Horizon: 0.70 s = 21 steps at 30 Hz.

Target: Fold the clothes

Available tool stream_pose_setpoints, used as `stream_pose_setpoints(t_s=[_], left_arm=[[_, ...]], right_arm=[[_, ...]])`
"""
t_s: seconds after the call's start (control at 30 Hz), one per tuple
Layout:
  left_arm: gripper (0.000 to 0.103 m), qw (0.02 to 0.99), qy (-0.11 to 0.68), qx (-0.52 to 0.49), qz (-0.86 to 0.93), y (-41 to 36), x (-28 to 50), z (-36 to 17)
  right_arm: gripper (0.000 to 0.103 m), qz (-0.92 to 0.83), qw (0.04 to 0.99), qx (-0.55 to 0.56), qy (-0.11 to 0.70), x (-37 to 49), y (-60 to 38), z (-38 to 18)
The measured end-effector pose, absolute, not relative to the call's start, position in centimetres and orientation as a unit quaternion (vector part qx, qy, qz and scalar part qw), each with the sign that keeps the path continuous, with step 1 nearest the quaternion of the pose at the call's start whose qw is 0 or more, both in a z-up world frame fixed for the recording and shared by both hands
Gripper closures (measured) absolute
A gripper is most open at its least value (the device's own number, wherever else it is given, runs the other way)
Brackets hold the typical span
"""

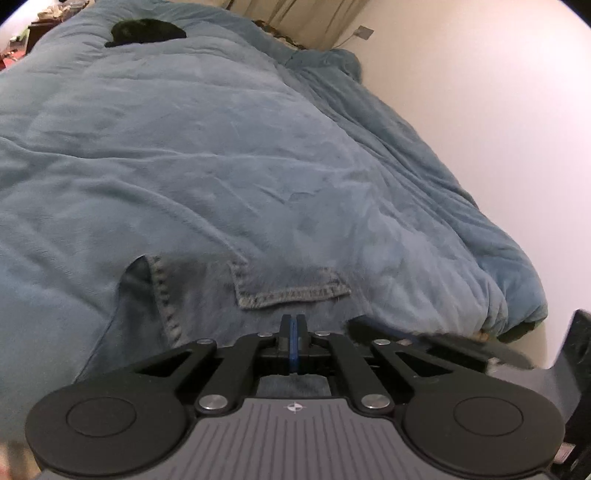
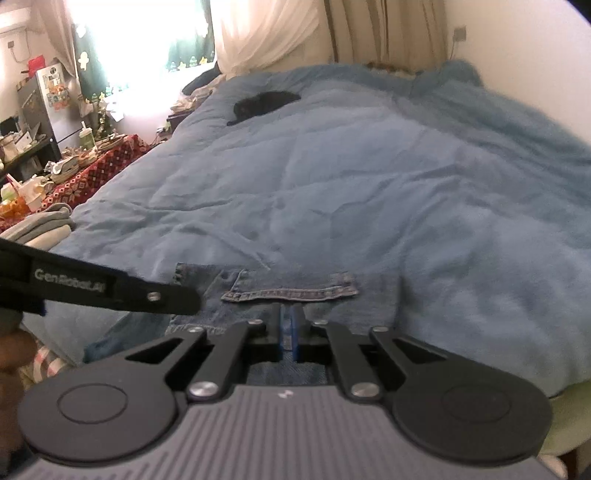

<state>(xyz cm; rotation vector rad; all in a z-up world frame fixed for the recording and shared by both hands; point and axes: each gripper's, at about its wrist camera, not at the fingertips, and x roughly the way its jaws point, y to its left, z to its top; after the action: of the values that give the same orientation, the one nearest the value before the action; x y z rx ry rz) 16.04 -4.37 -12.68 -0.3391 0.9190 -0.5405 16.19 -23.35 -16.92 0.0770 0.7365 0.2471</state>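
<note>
Blue denim jeans (image 1: 207, 291) lie at the near edge of a bed covered by a blue blanket (image 1: 221, 147), a stitched back pocket (image 1: 291, 288) facing up. My left gripper (image 1: 292, 321) is shut, its tips right at the denim below the pocket; whether it pinches cloth I cannot tell. In the right wrist view the jeans (image 2: 295, 295) lie the same way, and my right gripper (image 2: 290, 312) is shut just below the pocket (image 2: 291, 288). The left gripper's black arm (image 2: 110, 288) crosses in from the left.
A black garment (image 1: 146, 31) lies far up the blanket, also in the right wrist view (image 2: 267, 101). A white wall (image 1: 480, 110) runs along the bed's right side. Left of the bed stand folded grey clothes (image 2: 44, 227), a cluttered red-cloth table (image 2: 88, 173) and a curtained window (image 2: 147, 37).
</note>
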Motion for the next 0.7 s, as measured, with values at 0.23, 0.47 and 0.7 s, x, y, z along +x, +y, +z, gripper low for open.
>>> stream_pose_setpoints(t_s=[0.23,0.47,0.7], left_arm=[[0.102,0.84,0.465,-0.129,-0.248,-6.9,18.9,-17.5],[0.102,0.864,0.428,-0.062,-0.26,-6.3,16.9,-17.5],[0.103,0.866,0.42,-0.082,-0.259,-3.9,15.6,-15.4]], right_arm=[[0.103,0.125,0.915,0.023,0.383,19.7,-22.0,-22.1],[0.103,0.114,0.919,0.015,0.376,19.6,-25.5,-22.6],[0.101,0.091,0.932,0.014,0.35,18.0,-26.1,-19.6]])
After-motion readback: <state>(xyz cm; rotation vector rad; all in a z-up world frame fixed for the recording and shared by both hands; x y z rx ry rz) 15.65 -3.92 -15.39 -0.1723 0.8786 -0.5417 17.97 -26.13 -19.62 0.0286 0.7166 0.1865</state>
